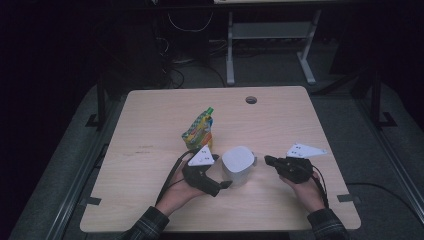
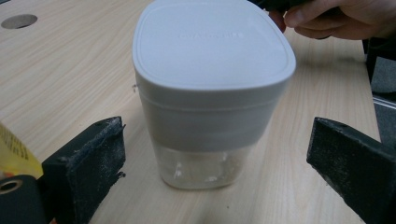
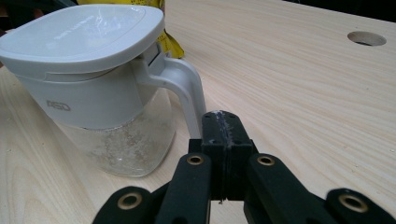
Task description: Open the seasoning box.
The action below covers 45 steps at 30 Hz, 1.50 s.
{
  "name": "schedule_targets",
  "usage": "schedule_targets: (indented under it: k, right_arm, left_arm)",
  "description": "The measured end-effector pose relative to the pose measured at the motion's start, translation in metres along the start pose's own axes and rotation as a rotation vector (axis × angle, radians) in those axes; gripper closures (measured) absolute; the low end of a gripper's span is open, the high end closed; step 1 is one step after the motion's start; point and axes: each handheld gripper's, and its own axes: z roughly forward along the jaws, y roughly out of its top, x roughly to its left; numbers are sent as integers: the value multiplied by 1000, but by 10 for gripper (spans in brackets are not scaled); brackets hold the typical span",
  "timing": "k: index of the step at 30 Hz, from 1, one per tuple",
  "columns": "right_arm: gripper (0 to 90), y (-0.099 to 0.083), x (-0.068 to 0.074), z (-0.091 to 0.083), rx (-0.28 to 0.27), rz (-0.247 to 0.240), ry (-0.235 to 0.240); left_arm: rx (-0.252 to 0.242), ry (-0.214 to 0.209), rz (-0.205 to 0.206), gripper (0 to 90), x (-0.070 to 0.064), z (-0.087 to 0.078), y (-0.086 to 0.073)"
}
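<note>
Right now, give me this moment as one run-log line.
left claw: open, flanking white-lidded jug, no contact | right claw: shut, empty, tips by jug handle | yellow pouch: upright behind jug | table

clear jug point(image 1: 238, 167) with white lid and handle stands upright near the table's front edge.

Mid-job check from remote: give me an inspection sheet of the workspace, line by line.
Surface: light wooden table with a round cable hole.
Job's things: lidded white pitcher, clear base, upright at the centre; its handle faces the right tongs.
Clutter: colourful pouch behind the pitcher.
Grippers: left tongs open, jaws either side of the pitcher, apart from it; right tongs shut, empty, just short of the handle.
Cables: one trails from each gripper; more lie on the floor behind.
Surroundings: dark room, desk frame beyond.
</note>
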Motion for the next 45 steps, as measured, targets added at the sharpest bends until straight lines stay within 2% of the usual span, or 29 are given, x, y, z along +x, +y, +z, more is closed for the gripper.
schedule_targets:
  k: [8,13,17,19,28,33,45]
  right_arm:
    - [894,0,-1,0,-2,0,1]
    - [894,0,-1,-1,-3,2,6]
    - [894,0,-1,0,-2,0,6]
    - [894,0,-1,0,-2,-2,5]
    - [894,0,-1,0,-3,-1,6]
    - [894,0,-2,0,-6,-4,5]
    - [894,-1,-1,2,5,1,8]
  left_arm:
    - [-12,-9,-9,57,5,9,5]
    - [-26,-14,-17,139,7,10,5]
    - [-29,-20,-20,155,7,10,5]
    - [-32,-30,-15,181,7,9,6]
    - [-38,-30,-15,191,7,6,8]
    - [-67,-44,-38,212,9,1,10]
    - [-94,-40,-40,274,9,-6,14]
